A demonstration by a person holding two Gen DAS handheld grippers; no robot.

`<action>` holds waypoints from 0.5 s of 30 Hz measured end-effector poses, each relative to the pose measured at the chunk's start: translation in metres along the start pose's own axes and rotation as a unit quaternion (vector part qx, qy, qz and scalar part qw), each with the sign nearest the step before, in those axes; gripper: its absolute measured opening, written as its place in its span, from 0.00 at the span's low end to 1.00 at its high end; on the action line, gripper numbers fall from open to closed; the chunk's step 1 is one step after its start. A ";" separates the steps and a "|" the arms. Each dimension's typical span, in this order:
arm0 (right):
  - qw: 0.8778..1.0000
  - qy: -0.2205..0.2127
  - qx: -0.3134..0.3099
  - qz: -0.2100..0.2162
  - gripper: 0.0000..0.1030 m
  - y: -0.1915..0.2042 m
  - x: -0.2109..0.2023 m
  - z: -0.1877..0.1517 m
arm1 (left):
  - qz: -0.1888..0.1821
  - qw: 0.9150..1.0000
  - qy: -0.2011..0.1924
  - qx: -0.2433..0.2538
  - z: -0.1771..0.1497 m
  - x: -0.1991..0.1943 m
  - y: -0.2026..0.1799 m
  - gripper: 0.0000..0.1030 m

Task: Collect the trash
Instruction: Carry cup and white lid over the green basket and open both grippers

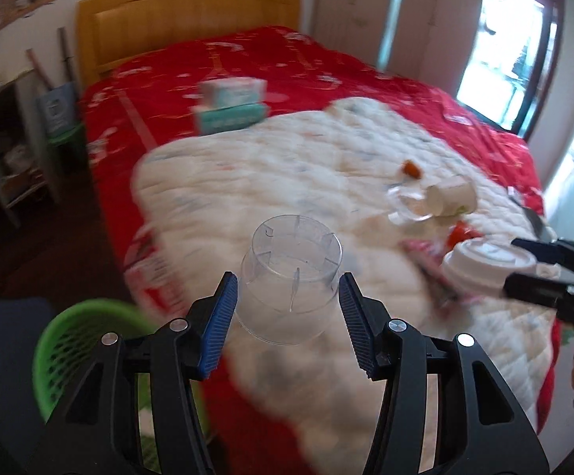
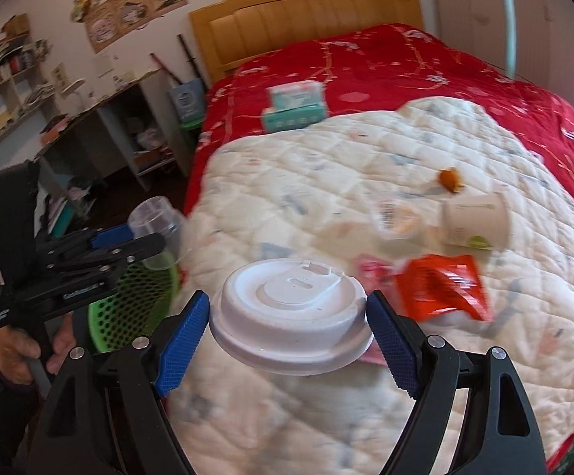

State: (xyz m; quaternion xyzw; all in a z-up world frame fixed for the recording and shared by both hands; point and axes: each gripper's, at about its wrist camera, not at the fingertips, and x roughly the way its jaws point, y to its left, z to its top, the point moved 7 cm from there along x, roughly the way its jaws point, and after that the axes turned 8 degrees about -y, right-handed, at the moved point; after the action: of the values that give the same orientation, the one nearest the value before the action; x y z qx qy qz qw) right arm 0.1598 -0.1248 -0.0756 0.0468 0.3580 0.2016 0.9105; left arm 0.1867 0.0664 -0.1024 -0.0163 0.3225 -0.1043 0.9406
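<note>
My left gripper [image 1: 288, 297] is shut on a clear plastic cup [image 1: 291, 265], held bottom-forward above the bed's edge; the cup also shows in the right wrist view [image 2: 156, 233]. My right gripper [image 2: 288, 316] is shut on a white lidded cup [image 2: 292, 308], held above the white quilt [image 2: 306, 174]; the lidded cup also shows in the left wrist view [image 1: 484, 265]. A green mesh basket [image 1: 77, 348] stands on the floor beside the bed, below the left gripper. On the quilt lie a paper cup [image 2: 476, 221], a small clear tub [image 2: 397, 217], an orange wrapper [image 2: 441, 285] and an orange scrap [image 2: 449, 179].
A red bedspread [image 1: 207, 75] covers the bed with a wooden headboard [image 1: 184, 16]. Tissue boxes [image 2: 296, 107] sit on it. Shelves and a desk [image 2: 101, 126] stand left of the bed. A window [image 1: 512, 47] is at right.
</note>
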 end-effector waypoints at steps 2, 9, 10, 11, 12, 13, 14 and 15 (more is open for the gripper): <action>1.000 0.005 -0.008 0.016 0.76 0.022 0.007 -0.002 | 0.028 1.000 0.003 -0.008 -0.012 -0.016 0.028 0.51; 0.998 0.017 -0.036 0.051 0.76 0.083 0.023 -0.006 | 0.095 0.994 0.024 -0.054 -0.055 -0.048 0.106 0.51; 0.997 0.020 -0.042 0.055 0.76 0.092 0.027 -0.007 | 0.104 0.992 0.031 -0.064 -0.063 -0.050 0.118 0.51; 0.997 0.022 -0.046 0.058 0.76 0.099 0.029 -0.008 | 0.111 0.990 0.038 -0.072 -0.070 -0.051 0.128 0.51; 0.997 0.025 -0.049 0.061 0.76 0.105 0.032 -0.009 | 0.116 0.989 0.042 -0.078 -0.075 -0.051 0.135 0.51; 0.996 0.029 -0.052 0.065 0.76 0.113 0.036 -0.011 | 0.121 0.988 0.046 -0.083 -0.080 -0.051 0.142 0.51; 0.996 0.032 -0.055 0.068 0.76 0.120 0.039 -0.012 | 0.130 0.986 0.053 -0.091 -0.087 -0.051 0.153 0.51; 0.995 0.036 -0.058 0.071 0.76 0.126 0.043 -0.013 | 0.135 0.985 0.058 -0.096 -0.091 -0.050 0.159 0.51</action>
State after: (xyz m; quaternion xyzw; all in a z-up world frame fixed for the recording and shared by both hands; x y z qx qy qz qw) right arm 0.1368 0.0070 -0.0835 0.0122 0.3738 0.2873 0.8818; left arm 0.1219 0.2358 -0.1596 -0.0568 0.3839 0.0538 0.9201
